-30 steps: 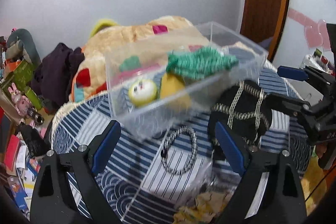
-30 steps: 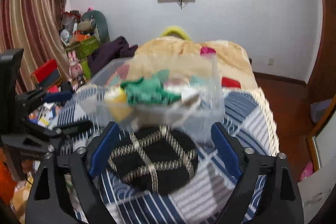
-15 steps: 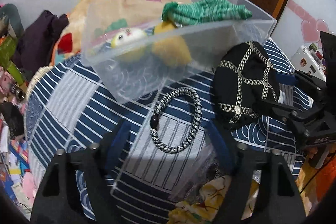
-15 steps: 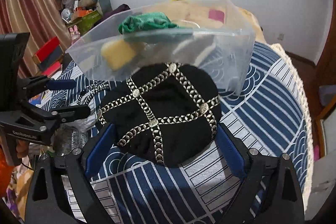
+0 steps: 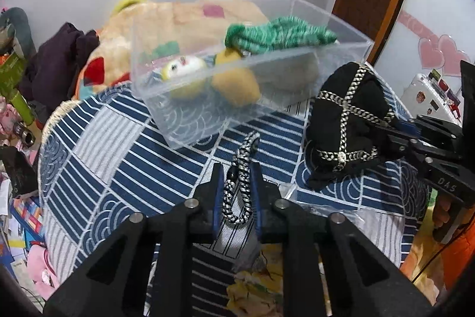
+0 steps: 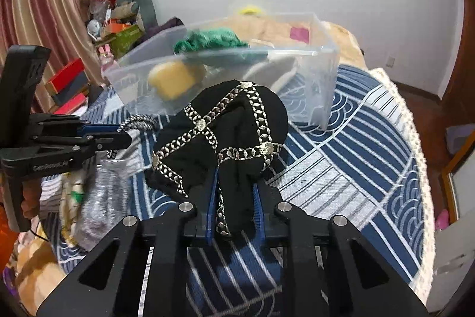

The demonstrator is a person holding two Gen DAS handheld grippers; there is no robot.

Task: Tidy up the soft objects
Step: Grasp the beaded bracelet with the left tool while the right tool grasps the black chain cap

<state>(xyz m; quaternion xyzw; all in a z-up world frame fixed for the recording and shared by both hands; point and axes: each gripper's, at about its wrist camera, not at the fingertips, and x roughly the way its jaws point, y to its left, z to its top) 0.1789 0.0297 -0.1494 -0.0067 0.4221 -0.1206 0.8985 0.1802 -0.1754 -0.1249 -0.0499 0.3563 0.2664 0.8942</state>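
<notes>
My left gripper point(image 5: 236, 173) is shut on a black-and-white braided cord loop point(image 5: 239, 183), squeezed narrow between the blue pads. My right gripper point(image 6: 234, 186) is shut on the edge of a black cap with silver chain trim point(image 6: 228, 127); the cap also shows in the left wrist view point(image 5: 347, 124). A clear plastic bin point(image 5: 341, 52) stands behind both on the blue patterned cloth point(image 5: 118, 144). It holds a green knitted piece point(image 5: 279, 34), a yellow soft toy point(image 5: 237, 82) and a round white-faced toy point(image 5: 187, 69).
A large beige plush point(image 5: 178, 20) and dark clothes point(image 5: 59, 61) lie behind the bin. Crinkled clear plastic bags point(image 6: 104, 186) lie near the table's front left. Clutter fills the floor at left point(image 6: 68, 85). The cloth's fringed edge point(image 6: 415, 138) runs at right.
Both grippers have closed: the left on the cord loop, the right on the black cap. The loop is now pinched narrow and the cap is bunched up and lifted at its near edge.
</notes>
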